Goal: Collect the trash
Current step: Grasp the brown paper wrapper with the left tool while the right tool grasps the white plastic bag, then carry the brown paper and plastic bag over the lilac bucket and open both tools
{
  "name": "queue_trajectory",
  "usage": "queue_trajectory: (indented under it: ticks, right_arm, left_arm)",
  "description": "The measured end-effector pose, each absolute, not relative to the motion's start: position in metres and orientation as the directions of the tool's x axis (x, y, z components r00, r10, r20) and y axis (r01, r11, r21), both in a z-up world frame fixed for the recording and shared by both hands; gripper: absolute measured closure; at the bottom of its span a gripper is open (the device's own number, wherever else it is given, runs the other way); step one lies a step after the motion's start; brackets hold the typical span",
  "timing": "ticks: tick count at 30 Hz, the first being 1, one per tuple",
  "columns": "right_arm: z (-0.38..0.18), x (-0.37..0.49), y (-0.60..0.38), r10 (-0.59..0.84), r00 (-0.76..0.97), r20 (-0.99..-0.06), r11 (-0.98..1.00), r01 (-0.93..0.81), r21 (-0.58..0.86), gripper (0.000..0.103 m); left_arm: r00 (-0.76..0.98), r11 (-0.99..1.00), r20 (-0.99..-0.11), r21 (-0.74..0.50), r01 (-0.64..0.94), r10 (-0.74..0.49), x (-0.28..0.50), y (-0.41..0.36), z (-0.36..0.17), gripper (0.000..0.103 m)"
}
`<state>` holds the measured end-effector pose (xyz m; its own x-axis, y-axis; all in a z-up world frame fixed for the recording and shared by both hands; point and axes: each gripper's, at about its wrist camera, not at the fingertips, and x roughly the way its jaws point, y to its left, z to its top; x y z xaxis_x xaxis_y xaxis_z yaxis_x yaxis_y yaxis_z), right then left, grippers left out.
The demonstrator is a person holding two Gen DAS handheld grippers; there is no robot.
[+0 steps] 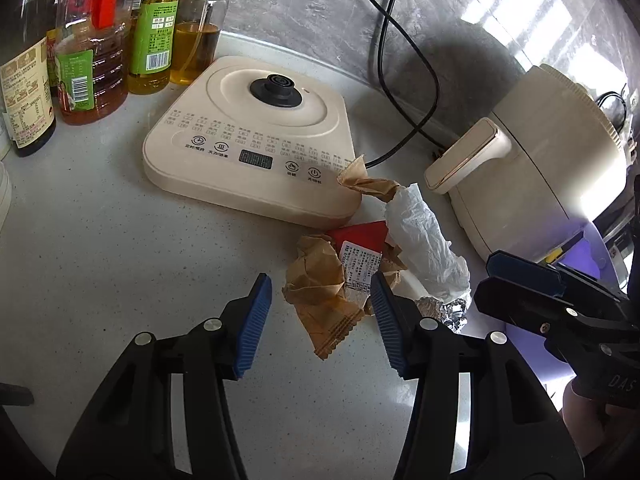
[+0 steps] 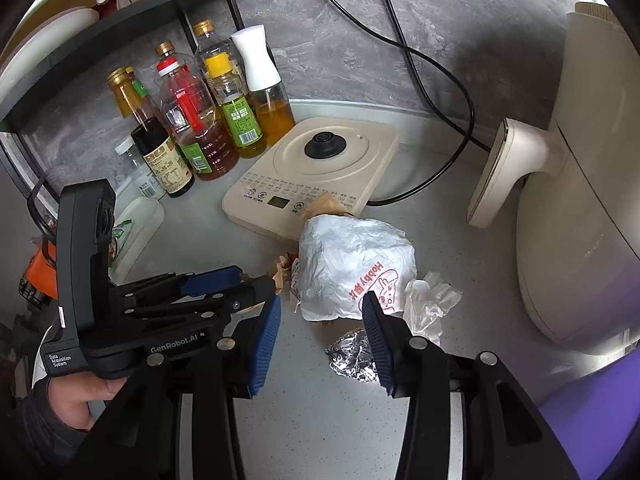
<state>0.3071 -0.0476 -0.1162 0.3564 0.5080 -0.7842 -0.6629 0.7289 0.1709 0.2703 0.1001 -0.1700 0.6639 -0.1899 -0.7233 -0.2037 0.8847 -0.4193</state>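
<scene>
A pile of trash lies on the grey counter in front of the cream kettle base. It holds a crumpled brown wrapper (image 1: 320, 280), a red carton with a white label (image 1: 362, 246), a white paper bag (image 1: 424, 240) (image 2: 352, 264), a foil ball (image 1: 444, 308) (image 2: 354, 354) and a clear crumpled plastic piece (image 2: 430, 304). My left gripper (image 1: 318, 322) is open, its jaws either side of the brown wrapper. My right gripper (image 2: 320, 340) is open just short of the white bag, the foil ball by its right finger.
The kettle base (image 1: 256, 128) sits behind the trash with a black cord (image 1: 416, 80). Oil and sauce bottles (image 1: 92, 60) stand at the back left under a black shelf (image 2: 100, 40). A cream air fryer (image 1: 552, 168) stands at the right. A purple object (image 2: 592, 412) is at the lower right.
</scene>
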Motion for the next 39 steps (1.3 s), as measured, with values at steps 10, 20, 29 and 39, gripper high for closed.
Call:
queue_trajectory:
  ticks: [10, 20, 29, 39]
  right_arm:
    - [-0.134, 0.309, -0.04, 0.514, 0.315, -0.798, 0.717, -0.669, 0.197, 0.1]
    - [-0.099, 0.272, -0.065, 0.565, 0.381, -0.732, 0.723, -0.656, 0.217, 0.101]
    - [-0.065, 0.234, -0.1, 0.582, 0.468, -0.665, 0.754, -0.618, 0.224, 0.101]
    - [-0.026, 0.198, -0.153, 0.569, 0.571, -0.592, 0.793, -0.57, 0.214, 0.101]
  left_arm:
    - [0.681, 0.879, -0.71, -0.426, -0.214, -0.178, 0.257, 0.103, -0.164, 0.097]
    - [0.739, 0.892, -0.661, -0.403, -0.205, -0.129, 0.202, 0.107, -0.13, 0.098]
    - [0.778, 0.913, -0.618, -0.372, -0.165, -0.111, 0.16, 0.091, -0.092, 0.098]
    - [0.822, 0.931, -0.553, -0.355, -0.085, -0.136, 0.142, 0.062, -0.052, 0.098]
